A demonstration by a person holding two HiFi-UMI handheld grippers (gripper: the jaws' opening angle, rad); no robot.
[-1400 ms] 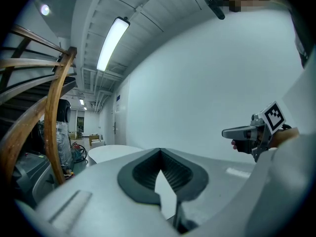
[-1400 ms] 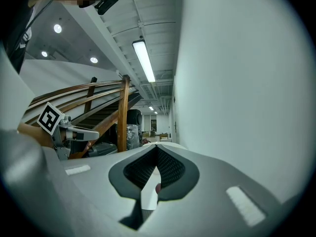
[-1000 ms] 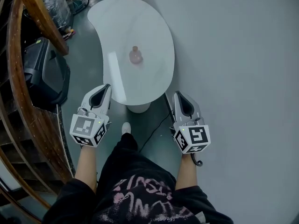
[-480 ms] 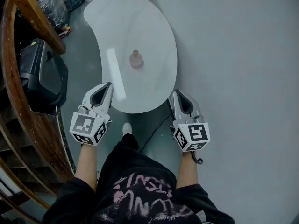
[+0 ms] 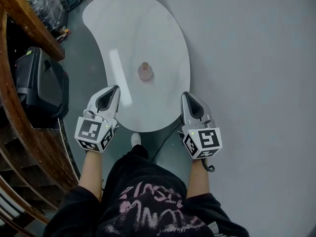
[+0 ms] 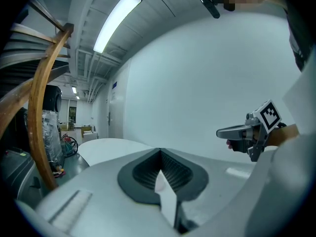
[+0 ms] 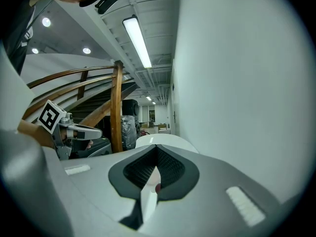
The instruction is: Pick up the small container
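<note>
At nine o'clock in the head view, a curved wooden handrail and a black case crowd the floor, both cut off by the frame edge. The left gripper, its jaws pressed together on nothing, hangs at seven o'clock from the small container. The container stands upright near the middle of the white kidney-shaped table, well apart from both tools. The right gripper, likewise closed and empty, sits at five o'clock from it, beside the grey wall. Both seem poised over the table's near edge for a reach. The container's lid and contents are too small to make out, and neither gripper view clearly shows it.
</note>
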